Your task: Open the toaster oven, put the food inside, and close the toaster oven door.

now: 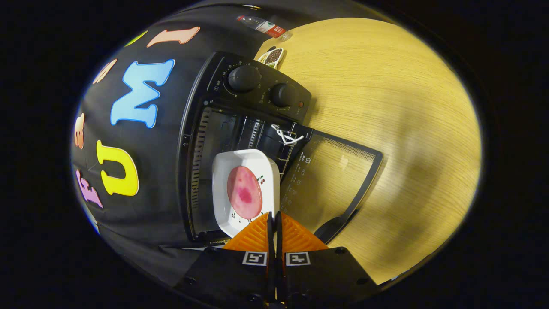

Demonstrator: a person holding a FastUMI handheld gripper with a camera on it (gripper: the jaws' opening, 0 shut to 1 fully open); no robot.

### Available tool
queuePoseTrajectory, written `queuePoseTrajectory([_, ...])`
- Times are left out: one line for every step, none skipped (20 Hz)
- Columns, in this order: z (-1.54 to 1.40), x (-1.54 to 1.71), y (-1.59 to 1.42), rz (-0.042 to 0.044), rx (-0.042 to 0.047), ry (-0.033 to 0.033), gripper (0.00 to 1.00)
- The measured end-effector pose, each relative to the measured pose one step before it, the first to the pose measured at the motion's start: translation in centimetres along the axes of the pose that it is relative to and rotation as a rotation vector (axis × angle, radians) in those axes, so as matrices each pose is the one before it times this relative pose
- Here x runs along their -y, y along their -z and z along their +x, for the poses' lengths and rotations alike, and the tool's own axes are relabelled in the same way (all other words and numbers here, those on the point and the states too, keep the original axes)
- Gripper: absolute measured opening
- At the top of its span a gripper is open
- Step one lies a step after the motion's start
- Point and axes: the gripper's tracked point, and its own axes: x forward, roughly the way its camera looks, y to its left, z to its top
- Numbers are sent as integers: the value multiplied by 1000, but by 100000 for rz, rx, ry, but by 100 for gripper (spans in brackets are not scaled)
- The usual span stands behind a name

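My hand-held gripper has its two fingers pressed nearly together on the near rim of a white plate, so I judge it is clamped on that thin edge. That pinch lets me carry the plate level without tipping what lies on it. The exact contact is hidden by the fingers themselves, so how deep the bite goes I cannot tell.

On the plate lies the food, a flat pink round slice with a darker blotch in the middle; what kind of food it is I cannot make out. The plate reaches forward from my fingers into the mouth of the toaster oven, whose door is already swung fully open and lies flat toward the bench. I hold the plate by its near edge so that the far end can go in first, over the wire rack.

Whether the plate rests on the rack or hangs just above it is hard to say; the plate covers the rack beneath it. The far wall of the oven cavity is dark and its depth is unclear. The door handle is partly cut off behind my right finger. Two knobs sit on the control panel, their markings too small to read. Beyond the oven lie a small dish of dark bits and a bottle.

In my judgement, the opening is done, the loading is under way, and the closing remains.
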Motion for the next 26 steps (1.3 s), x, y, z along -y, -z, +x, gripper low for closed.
queuePoseTrajectory([377,-634,226,2336,1198,-1761,2])
queuePoseTrajectory([407,-497,112,2059,1188,-1689,2])
queuePoseTrajectory([345,-486,202,2284,1037,-912,2])
queuePoseTrajectory([394,-362,72,2098,1022,-207,2])
queuePoseTrajectory([443,-333,164,2263,584,-236,2])
queuePoseTrajectory([411,-313,50,2157,833,-146,2])
queuePoseTrajectory([341,-300,29,1770,781,-329,2])
queuePoseTrajectory([400,-250,-113,1342,1274,-315,2])
queuePoseTrajectory([348,-149,-115,879,1526,0,2])
queuePoseTrajectory([374,-74,-174,679,1601,122,2])
queuePoseTrajectory([306,74,-151,654,1058,592,2])
queuePoseTrajectory([358,-13,-74,954,948,49,2])
queuePoseTrajectory([351,-49,-25,613,255,122,2])
queuePoseTrajectory([409,335,-102,393,358,1460,4])
queuePoseTrajectory([323,195,10,553,43,964,5])
queuePoseTrajectory([285,-7,-70,854,432,40,5])
queuePoseTrajectory([74,-98,-81,126,515,-444,5])
queuePoseTrajectory([55,-76,22,-80,-133,-611,5])
queuePoseTrajectory([44,-402,317,175,-982,-1932,5])
queuePoseTrajectory([116,-412,-47,6,-1112,-2312,9])
queuePoseTrajectory([-547,-375,605,-182,-1009,-2209,15])
queuePoseTrajectory([-326,-315,208,-1087,-806,-1954,20])
queuePoseTrajectory([-617,-313,114,-2286,-445,-2063,33])
queuePoseTrajectory([-487,-297,12,-3000,-218,-2009,46])
queuePoseTrajectory([-693,-56,-397,-3408,-300,-872,59])
queuePoseTrajectory([-524,126,15,-3873,296,518,72])
